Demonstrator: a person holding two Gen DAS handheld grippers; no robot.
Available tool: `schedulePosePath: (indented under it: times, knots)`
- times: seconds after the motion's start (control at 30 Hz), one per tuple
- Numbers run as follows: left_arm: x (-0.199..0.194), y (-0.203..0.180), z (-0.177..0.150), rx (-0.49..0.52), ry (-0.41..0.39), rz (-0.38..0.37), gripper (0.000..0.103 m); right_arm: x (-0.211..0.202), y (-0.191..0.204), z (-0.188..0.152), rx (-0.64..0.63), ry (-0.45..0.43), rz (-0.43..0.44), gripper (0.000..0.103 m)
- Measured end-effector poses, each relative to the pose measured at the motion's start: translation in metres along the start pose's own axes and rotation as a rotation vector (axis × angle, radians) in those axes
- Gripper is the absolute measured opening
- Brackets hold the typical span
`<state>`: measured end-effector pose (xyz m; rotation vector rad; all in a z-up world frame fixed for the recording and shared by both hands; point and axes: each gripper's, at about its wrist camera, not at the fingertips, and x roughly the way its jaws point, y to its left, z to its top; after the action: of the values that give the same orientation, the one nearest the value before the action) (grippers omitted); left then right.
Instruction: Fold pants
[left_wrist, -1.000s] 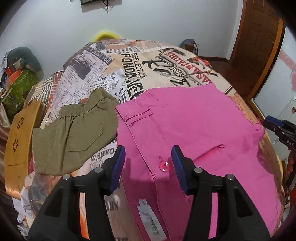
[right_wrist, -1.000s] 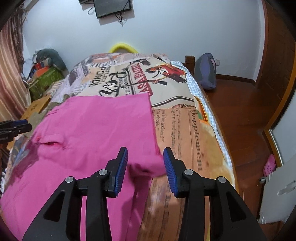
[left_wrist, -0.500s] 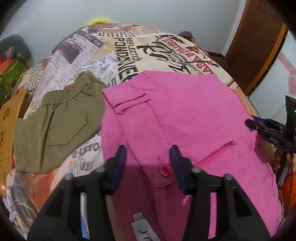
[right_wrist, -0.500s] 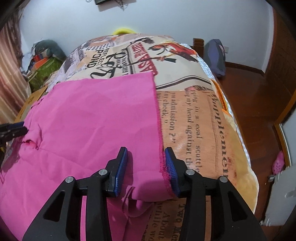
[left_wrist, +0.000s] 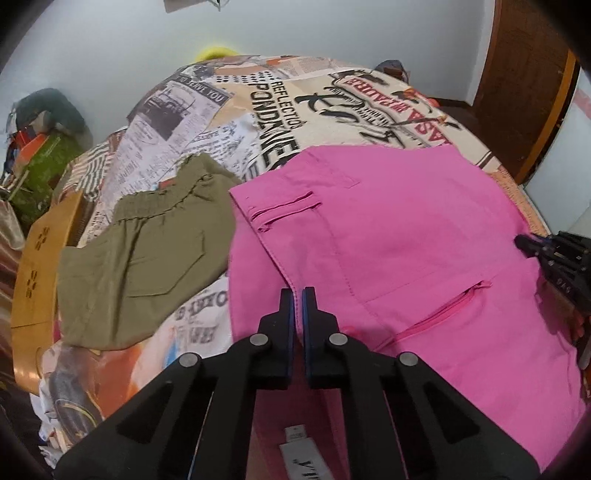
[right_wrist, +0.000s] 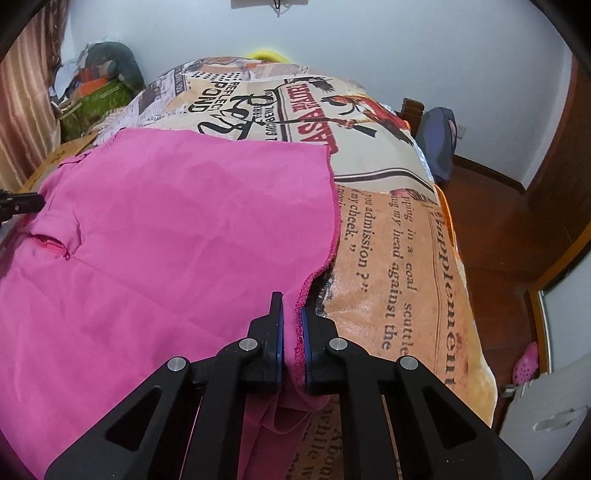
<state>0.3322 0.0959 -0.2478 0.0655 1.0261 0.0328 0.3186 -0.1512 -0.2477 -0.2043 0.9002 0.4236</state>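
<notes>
Pants (left_wrist: 388, 236), pink, lie spread flat on the bed (left_wrist: 258, 96), filling the near half of the printed cover. Waist end sits at the left side, hem end at the right; long axis runs left to right, from one gripper to the other.

Left gripper (left_wrist: 298, 295): jaws drawn narrow on the near waistband edge, pink cloth pinched between them, just beside the fly seam. Zip pocket (left_wrist: 443, 314) lies to its right.

Right gripper (right_wrist: 291, 314): jaws narrow, clamped on the serged hem (right_wrist: 334, 206) at the near corner of the leg; loose cloth bunches and hangs below the jaws.

Each hand is nearest its own end. Both holds are on the near long edge, with the far edge well apart toward the wall. Judgement: next move likely carries this near edge up and over to the far one, so both ends need to rise level.

Olive shorts (left_wrist: 147, 251) lie just beside the waist on the left, touching or overlapping slightly; cannot tell which.
</notes>
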Motion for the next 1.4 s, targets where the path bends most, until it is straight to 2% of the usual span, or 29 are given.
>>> schedulePosePath:
  times: [0.2, 0.4, 0.47, 0.53, 0.63, 0.73, 0.83, 0.9, 1.1, 1.4]
  knots:
    - [0.003, 0.0, -0.006, 0.017, -0.009, 0.015, 0.006, 0.001, -0.001, 0.0, 0.017, 0.005, 0.012, 0.007]
    - [-0.008, 0.01, -0.006, -0.013, 0.0, -0.019, 0.016, -0.008, 0.001, 0.003, 0.027, 0.014, -0.003, 0.011]
    - [-0.016, 0.014, -0.005, -0.027, -0.006, -0.014, 0.02, -0.015, 0.001, 0.004, 0.023, 0.003, -0.009, 0.017]
    - [-0.025, 0.019, -0.002, -0.034, -0.018, -0.005, 0.027, -0.024, 0.002, 0.006, 0.017, -0.017, -0.019, 0.032]
    - [-0.041, 0.026, 0.008, -0.033, -0.062, 0.017, 0.04, -0.04, 0.004, 0.013, 0.002, -0.067, -0.023, 0.046]
    - [-0.053, 0.032, 0.022, -0.03, -0.111, 0.042, 0.052, -0.051, 0.004, 0.026, -0.009, -0.109, -0.024, 0.053]
    - [-0.054, 0.04, 0.038, -0.034, -0.141, 0.044, 0.059, -0.055, 0.002, 0.042, -0.01, -0.15, -0.026, 0.065]
    - [-0.049, 0.044, 0.047, -0.031, -0.146, 0.053, 0.059, -0.053, 0.001, 0.054, -0.011, -0.173, -0.032, 0.071]
    - [-0.01, 0.054, 0.065, -0.042, -0.103, 0.013, 0.059, -0.024, -0.007, 0.082, -0.011, -0.17, -0.03, 0.072]
    - [0.058, 0.061, 0.071, -0.043, 0.001, -0.036, 0.059, 0.041, -0.02, 0.107, -0.03, -0.088, 0.011, 0.071]
